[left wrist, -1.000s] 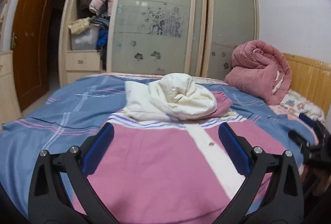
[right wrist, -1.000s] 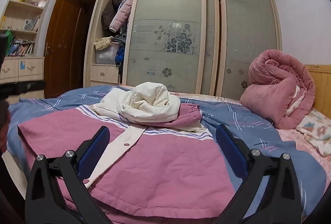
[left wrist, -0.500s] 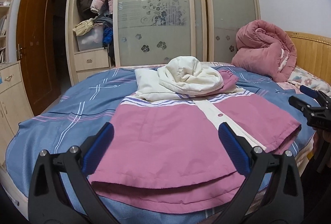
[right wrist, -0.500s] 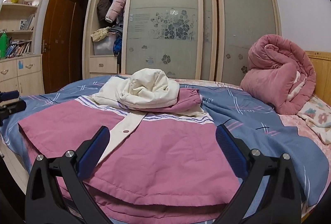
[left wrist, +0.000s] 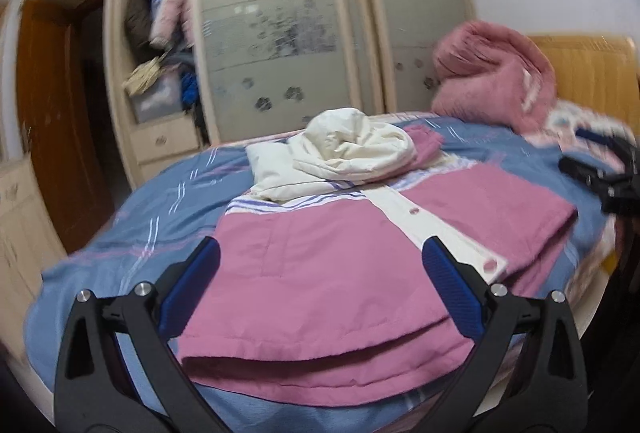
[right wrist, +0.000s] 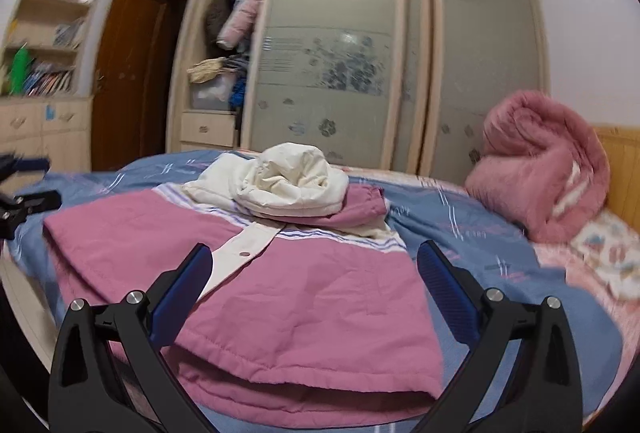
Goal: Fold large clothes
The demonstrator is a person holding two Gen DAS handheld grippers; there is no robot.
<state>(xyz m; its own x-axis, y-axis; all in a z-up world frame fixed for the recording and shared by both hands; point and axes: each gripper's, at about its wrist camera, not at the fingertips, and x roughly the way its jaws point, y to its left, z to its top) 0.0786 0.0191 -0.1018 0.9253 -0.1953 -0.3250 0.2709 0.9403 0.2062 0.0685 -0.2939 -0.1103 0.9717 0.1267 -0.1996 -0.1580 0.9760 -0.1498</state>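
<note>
A large pink padded jacket lies front-up on the bed, with a white button strip down its middle and a cream hood bunched at the far end. It also shows in the right wrist view, hood at the back. My left gripper is open and empty, held above the jacket's near hem. My right gripper is open and empty, above the hem at the jacket's right half. Each gripper shows at the edge of the other's view.
The bed has a blue striped sheet. A rolled pink quilt sits by the wooden headboard at the right. A wardrobe with glass sliding doors stands behind, and a brown door and drawers at the left.
Both grippers have pulled back toward the foot of the bed, so the whole jacket and its near hem now show. Both stay open and empty.
</note>
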